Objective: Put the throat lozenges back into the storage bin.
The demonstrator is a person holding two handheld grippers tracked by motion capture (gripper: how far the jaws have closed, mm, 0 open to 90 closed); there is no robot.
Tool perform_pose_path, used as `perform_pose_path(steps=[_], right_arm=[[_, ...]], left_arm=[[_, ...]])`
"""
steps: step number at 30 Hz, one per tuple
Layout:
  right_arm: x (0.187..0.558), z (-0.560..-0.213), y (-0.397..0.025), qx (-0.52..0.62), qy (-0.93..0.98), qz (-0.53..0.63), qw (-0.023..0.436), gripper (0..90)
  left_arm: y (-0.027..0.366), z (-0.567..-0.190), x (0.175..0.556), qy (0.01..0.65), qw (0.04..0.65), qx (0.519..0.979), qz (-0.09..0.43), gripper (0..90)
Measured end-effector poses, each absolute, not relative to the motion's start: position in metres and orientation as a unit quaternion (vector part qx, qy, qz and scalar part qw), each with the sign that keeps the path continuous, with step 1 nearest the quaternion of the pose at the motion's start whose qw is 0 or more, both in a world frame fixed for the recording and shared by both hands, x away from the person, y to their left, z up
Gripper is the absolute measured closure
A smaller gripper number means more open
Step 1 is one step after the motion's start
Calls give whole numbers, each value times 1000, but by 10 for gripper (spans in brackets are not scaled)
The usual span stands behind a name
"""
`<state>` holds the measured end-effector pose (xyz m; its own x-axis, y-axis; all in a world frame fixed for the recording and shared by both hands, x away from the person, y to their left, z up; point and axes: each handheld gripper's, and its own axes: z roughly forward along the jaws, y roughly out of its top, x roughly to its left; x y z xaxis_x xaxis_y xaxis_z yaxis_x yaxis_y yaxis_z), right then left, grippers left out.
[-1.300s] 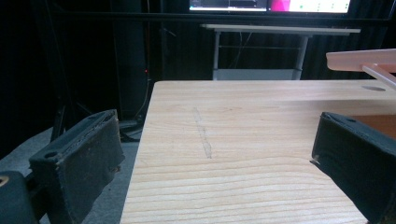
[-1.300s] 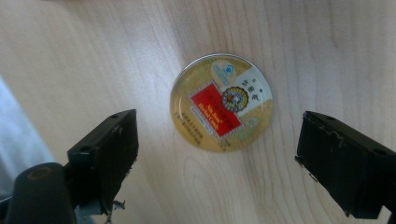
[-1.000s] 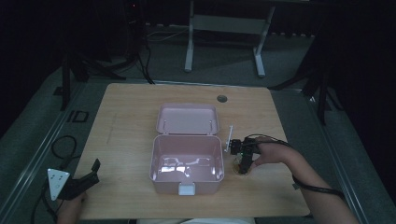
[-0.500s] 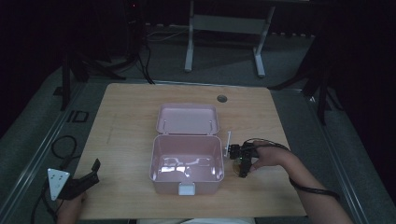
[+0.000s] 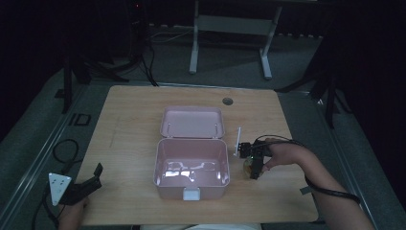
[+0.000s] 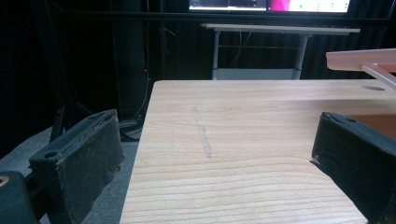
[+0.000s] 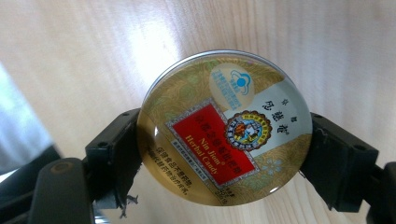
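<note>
Gold-rimmed round candy tin (image 7: 225, 127) with a red label sits clamped between the right gripper's (image 7: 224, 144) jaws, above the desk (image 5: 134, 124) beside the pink box (image 5: 191, 184). Left gripper (image 6: 210, 154) jaws gape wide, holding nothing.

The high view is dim and soft: the room behind falls to near black, and only the desk (image 5: 134, 124) catches light from above. Pale glare patches sit inside the pink box (image 5: 191, 167). The left gripper view is brighter and fairly sharp, with bright monitors at the top edge. In the right gripper view, a white glare crosses the blurred wood, and the candy tin (image 7: 226, 126) is sharp, its lid glossy.
</note>
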<state>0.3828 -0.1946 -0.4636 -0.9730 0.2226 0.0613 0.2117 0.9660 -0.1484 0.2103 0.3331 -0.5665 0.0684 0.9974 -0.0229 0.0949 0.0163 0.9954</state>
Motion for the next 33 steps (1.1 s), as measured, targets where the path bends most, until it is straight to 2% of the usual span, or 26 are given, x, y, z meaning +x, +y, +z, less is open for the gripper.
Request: perform_pose_path(steps=[7, 11, 16, 33], right_arm=[[382, -422, -198, -125, -990, 63, 29, 200], [378, -379, -199, -127, -990, 66, 15, 200], [372, -345, -196, -126, -991, 55, -1, 201], [367, -345, -159, -103, -994, 47, 11, 200]], left_arm=[[333, -567, 210, 511, 498, 534, 453, 24], [333, -567, 210, 511, 499, 534, 453, 24], [333, -567, 210, 511, 499, 534, 453, 24], [334, -567, 210, 511, 502, 533, 451, 24]])
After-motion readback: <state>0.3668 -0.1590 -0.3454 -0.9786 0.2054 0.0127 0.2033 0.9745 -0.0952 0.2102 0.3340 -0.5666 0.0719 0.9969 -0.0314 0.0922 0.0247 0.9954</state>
